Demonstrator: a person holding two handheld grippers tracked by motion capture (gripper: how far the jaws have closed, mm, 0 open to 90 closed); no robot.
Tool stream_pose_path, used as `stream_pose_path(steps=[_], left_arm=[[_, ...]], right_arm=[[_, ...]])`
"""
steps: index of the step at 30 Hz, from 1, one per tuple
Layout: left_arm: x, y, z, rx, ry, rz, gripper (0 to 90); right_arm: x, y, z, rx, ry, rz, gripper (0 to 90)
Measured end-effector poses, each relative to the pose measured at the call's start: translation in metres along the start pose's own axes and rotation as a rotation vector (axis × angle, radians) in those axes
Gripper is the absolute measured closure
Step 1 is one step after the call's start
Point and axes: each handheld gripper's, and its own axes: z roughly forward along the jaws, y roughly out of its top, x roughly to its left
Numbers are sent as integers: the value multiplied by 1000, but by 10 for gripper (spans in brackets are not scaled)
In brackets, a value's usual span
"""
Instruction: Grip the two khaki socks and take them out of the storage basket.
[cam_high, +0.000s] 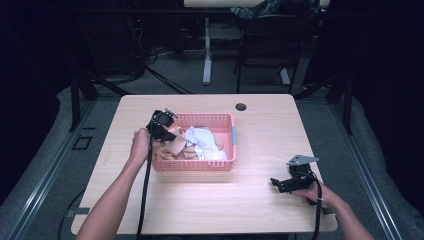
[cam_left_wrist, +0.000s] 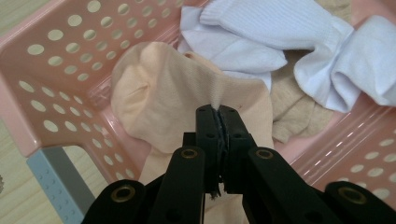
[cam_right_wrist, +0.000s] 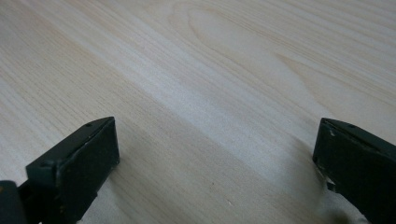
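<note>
A pink perforated basket (cam_high: 220, 119) stands mid-table and holds peach, beige and white socks. My left gripper (cam_left_wrist: 218, 112) is at the basket's left end, shut on a fold of a peach sock (cam_left_wrist: 168, 88), which it lifts slightly. White socks (cam_left_wrist: 280, 42) lie behind it in the basket, with a beige sock (cam_left_wrist: 289, 107) underneath. In the high view the left gripper (cam_high: 162, 125) sits over the basket's left rim. My right gripper (cam_high: 281, 184) rests low over the bare wood at the table's right front, jaws wide open and nothing between them (cam_right_wrist: 215, 154).
The light wooden table (cam_high: 260, 205) has a round cable hole (cam_high: 241, 106) at the back. Beyond it are a desk leg (cam_high: 207, 55) and dark frames on a grey floor. Black cables trail from both grippers toward the front edge.
</note>
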Motion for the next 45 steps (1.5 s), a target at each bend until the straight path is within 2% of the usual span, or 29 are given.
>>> stream_pose_path(steps=[6,22,25,31,37,40,45], left_arm=[[5,-2,-8,-21,1,-11,882],[14,8,-56,-115,21,-19,884],[14,9,-61,-123,23,-13,884],[16,13,-76,-144,3,-14,884],[16,17,-89,-161,9,-8,884],[18,19,-101,-184,12,-9,884],[21,20,-114,-198,28,-11,884]], right_arm=[[0,0,0,0,0,0,0],[0,0,0,0,-1,0,0],[0,0,0,0,-2,0,0],[0,0,0,0,-1,0,0],[0,0,0,1,-1,-1,0],[0,0,0,0,-1,-1,0],[0,0,0,1,-1,-1,0]])
